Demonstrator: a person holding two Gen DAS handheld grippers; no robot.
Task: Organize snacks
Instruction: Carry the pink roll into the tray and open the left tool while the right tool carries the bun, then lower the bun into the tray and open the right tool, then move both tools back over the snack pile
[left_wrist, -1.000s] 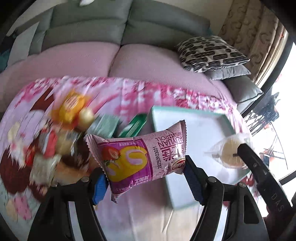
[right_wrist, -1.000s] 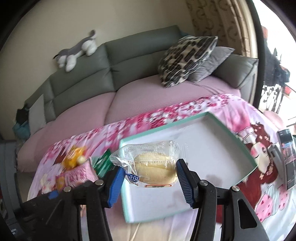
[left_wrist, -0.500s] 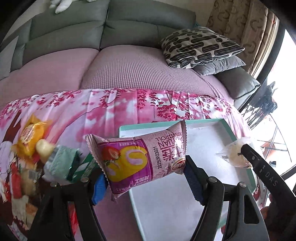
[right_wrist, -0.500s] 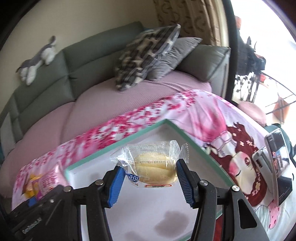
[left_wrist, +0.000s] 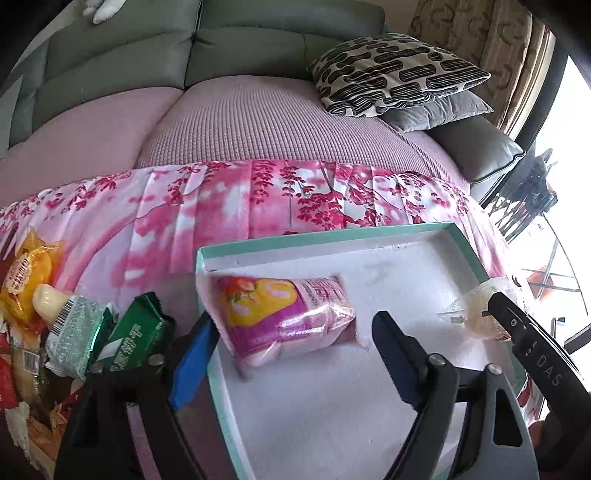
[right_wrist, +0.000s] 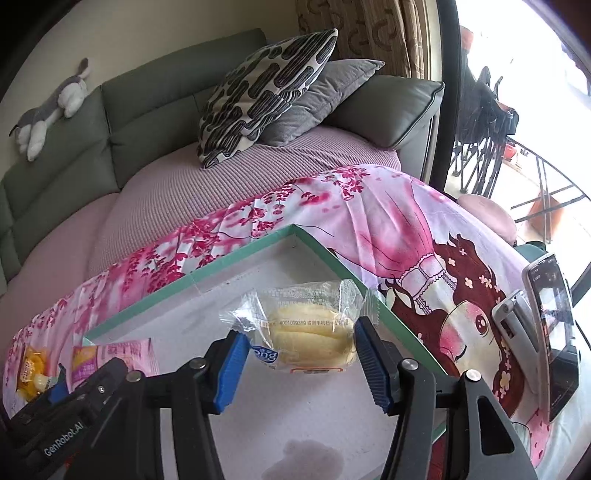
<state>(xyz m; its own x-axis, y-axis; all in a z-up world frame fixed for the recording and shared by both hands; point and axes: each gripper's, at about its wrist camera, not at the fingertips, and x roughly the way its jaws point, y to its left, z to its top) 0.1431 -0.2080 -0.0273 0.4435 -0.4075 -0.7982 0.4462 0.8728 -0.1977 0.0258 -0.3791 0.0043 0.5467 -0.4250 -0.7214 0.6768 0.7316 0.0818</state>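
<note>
The left gripper (left_wrist: 291, 350) is hanging with its jaws spread wide, and the pink swiss roll packet (left_wrist: 288, 321) is lying just ahead between them, resting in the near-left corner of the teal-rimmed tray (left_wrist: 332, 238). The right gripper (right_wrist: 297, 363) is clamping a clear-wrapped bun (right_wrist: 310, 339) between its blue pads, holding it above the tray's far corner.

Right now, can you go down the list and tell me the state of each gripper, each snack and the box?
Left gripper: open, holding nothing.
Right gripper: shut on the clear-wrapped yellow bun, held above the box.
Pink swiss roll packet: released, lying in the box's near-left corner.
Shallow teal-rimmed white box: open, no lid on.
Green wafer packet: outside the box, in the snack pile.
Yellow snack packet: outside the box, unsorted.
</note>
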